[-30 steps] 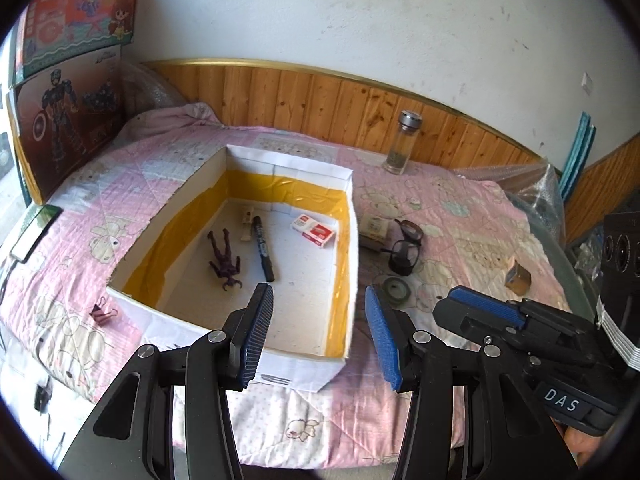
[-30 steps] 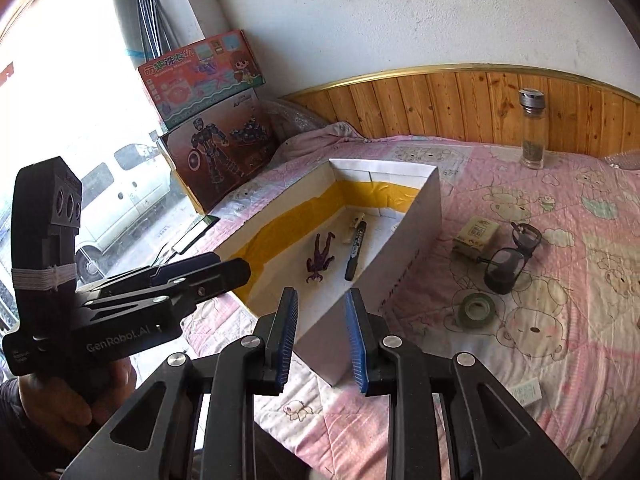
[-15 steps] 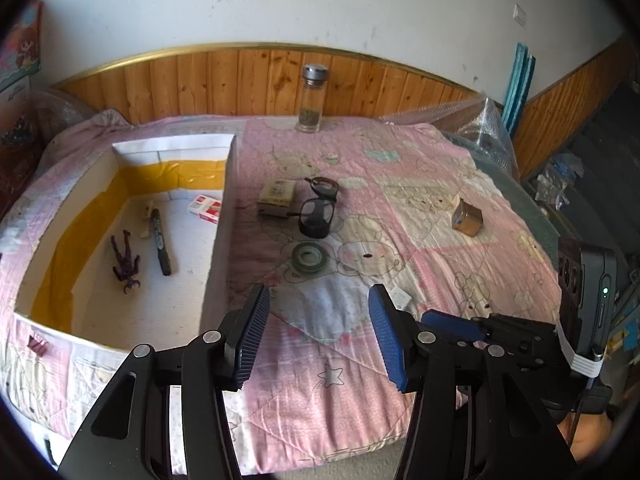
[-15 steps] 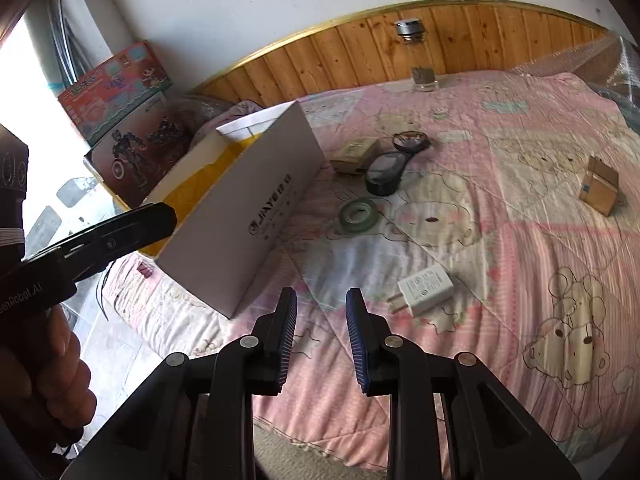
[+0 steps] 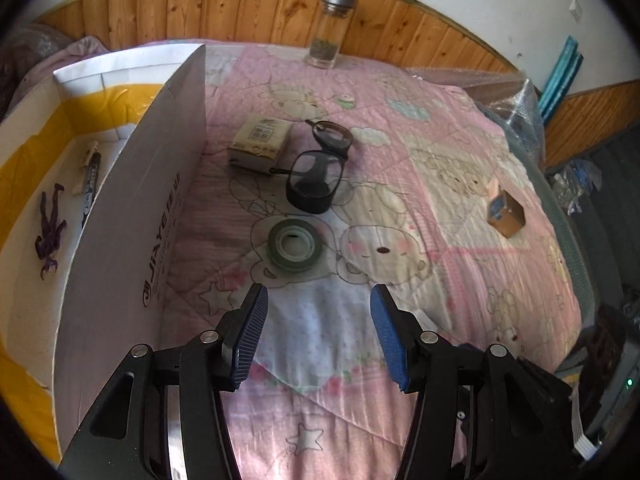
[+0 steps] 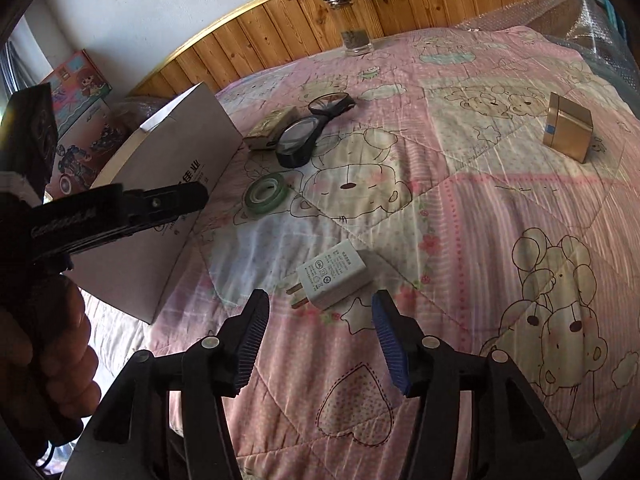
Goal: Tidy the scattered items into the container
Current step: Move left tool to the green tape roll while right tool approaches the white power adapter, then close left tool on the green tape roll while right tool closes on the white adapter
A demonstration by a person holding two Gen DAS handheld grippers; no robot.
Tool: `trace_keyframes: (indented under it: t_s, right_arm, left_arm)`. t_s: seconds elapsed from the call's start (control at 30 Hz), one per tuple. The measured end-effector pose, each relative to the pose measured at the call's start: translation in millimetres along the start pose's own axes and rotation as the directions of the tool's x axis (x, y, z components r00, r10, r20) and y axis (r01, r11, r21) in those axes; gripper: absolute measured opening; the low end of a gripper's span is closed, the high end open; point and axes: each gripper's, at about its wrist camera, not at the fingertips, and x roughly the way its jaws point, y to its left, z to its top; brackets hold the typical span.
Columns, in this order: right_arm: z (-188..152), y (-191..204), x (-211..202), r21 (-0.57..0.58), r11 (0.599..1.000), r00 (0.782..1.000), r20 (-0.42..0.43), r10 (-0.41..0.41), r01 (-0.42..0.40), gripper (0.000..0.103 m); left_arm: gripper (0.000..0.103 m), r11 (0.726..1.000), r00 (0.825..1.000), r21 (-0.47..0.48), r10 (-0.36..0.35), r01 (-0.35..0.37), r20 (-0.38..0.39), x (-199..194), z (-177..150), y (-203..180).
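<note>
**Both tools spread above the quilt, beside the cardboard box**

While the white cardboard box (image 5: pixel 132 216) stands on the pink cartoon-print quilt (image 5: pixel 432 208), it serves as the landmark for all positions below. Inside the box lie a purple figurine (image 5: pixel 50 236) and a black marker (image 5: pixel 90 188). Just outside its long side wall lies a roll of green tape (image 5: pixel 295 243); beyond the tape, further from the box's near corner, lie dark-framed glasses (image 5: pixel 320 168), touching a small beige carton (image 5: pixel 261 142). A white charger plug (image 6: pixel 330 274) lies on the quilt off the near corner of the box, its prongs pointing toward the box. A small tan box (image 6: pixel 566 126) sits well apart from the cardboard box, on the far side of the quilt. A glass jar (image 5: pixel 330 28) stands upright against the wooden wall panel (image 5: pixel 400 28), past the box's far end.

Left tool (image 5: pixel 316 336): jaws spread and opening, nothing between them, hovering over bare quilt short of the tape.

Right tool (image 6: pixel 320 336): jaws spread and opening, with the charger plug just ahead of the tips, untouched. A hand (image 6: pixel 44 356) grips the left tool's handle.
</note>
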Motion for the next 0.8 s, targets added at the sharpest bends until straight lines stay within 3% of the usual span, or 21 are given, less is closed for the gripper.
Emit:
trace_keyframes:
  t_s: [0.43,0.6,0.7,0.8]
  right_arm:
    - [14.3,-3.9,41.7,-0.088,0.996,0.999,-0.052,-0.018,0.013,0.057]
    - [17.0,6.6,48.2,-0.195,0.98,0.998,-0.045,-0.04,0.03,0.048]
    - [18.0,10.6,49.2,-0.235,0.971,0.998,-0.036,-0.051,0.042,0.047]
    - [19.4,8.9,49.1,-0.232,0.972,0.998,-0.039,-0.046,0.036,0.047]
  left_arm:
    - [0.056,0.996,0.99,0.0,0.091,-0.092,-0.104,78.3,18.5,9.7]
    - [0.059,0.991,0.99,0.056,0.123,-0.119,-0.064,83.1,17.6,2.0]
    - [0.049,0.984,0.988,0.108,0.144,-0.139,-0.048,84.0,16.3,-2.6]
    - [0.049,0.988,0.991,0.097,0.123,-0.118,-0.049,81.4,17.0,0.9]
